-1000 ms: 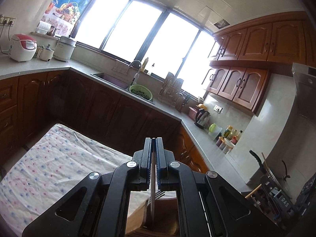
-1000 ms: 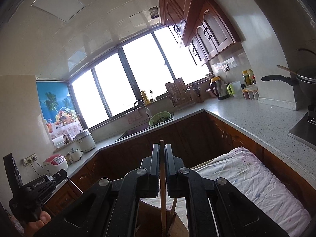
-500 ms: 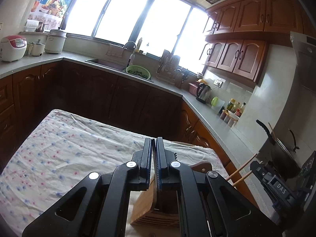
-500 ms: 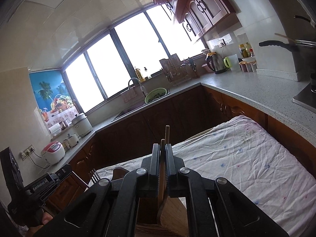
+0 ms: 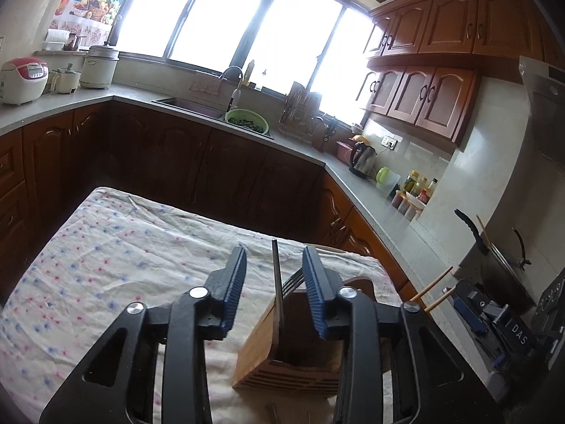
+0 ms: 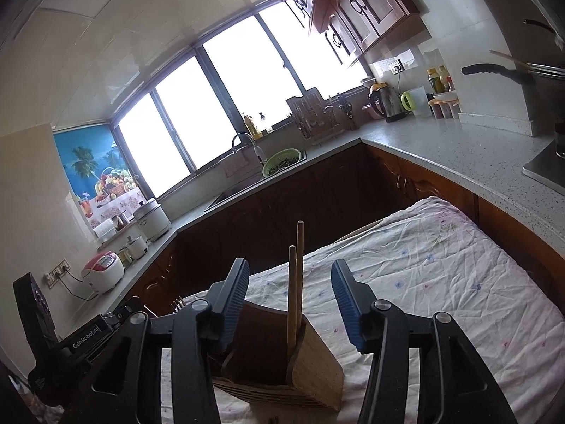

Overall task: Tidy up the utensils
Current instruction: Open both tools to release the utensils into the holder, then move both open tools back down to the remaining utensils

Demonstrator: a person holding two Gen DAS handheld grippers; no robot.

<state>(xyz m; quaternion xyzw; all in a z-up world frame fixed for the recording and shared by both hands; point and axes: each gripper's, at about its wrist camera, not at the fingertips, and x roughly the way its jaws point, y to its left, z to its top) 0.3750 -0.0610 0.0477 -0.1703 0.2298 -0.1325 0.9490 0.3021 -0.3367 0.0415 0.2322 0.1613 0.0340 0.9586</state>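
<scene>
Left gripper point(image 5: 274, 293): jaws spread wide, nothing clamped. Between the blue pads point(image 5: 236, 284) stands a thin dark metal utensil handle point(image 5: 277, 282), upright w/ slight tilt, clear of both pads. Its lower end sits inside the wooden utensil holder point(image 5: 282, 353). Fork point(image 5: 293, 281) tines show just right of the handle, at the holder's rim, partly hidden by the right-hand pad.

Right gripper point(image 6: 289, 300): jaws also spread wide, holding nothing. Two wooden chopsticks point(image 6: 293, 293) stand upright in the holder point(image 6: 310, 364), side by side, approx. centered between the pads and touching neither. In the left wrist view the same pair point(image 5: 432, 291) pokes out at far right, just beside the right gripper's body.

Holder position: on the floral cloth point(image 5: 106, 265) covering the table, near-edge side, directly below both grippers. Slatted wood walls, open top; inner compartment layout cannot be told — interior is dark.

Surroundings:
- L-shaped countertop point(image 6: 459, 148) w/ dark wood cabinets beneath.
- Sink w/ faucet point(image 5: 235, 81) under the window; green colander point(image 5: 247, 122) beside it.
- Rice cooker point(image 5: 23, 79), white w/ red lid, at far left of counter.
- Kettle point(image 5: 362, 155) and condiment bottles near the wall corner.
- Pan w/ black handle point(image 5: 469, 226) at right, on the stove side.
</scene>
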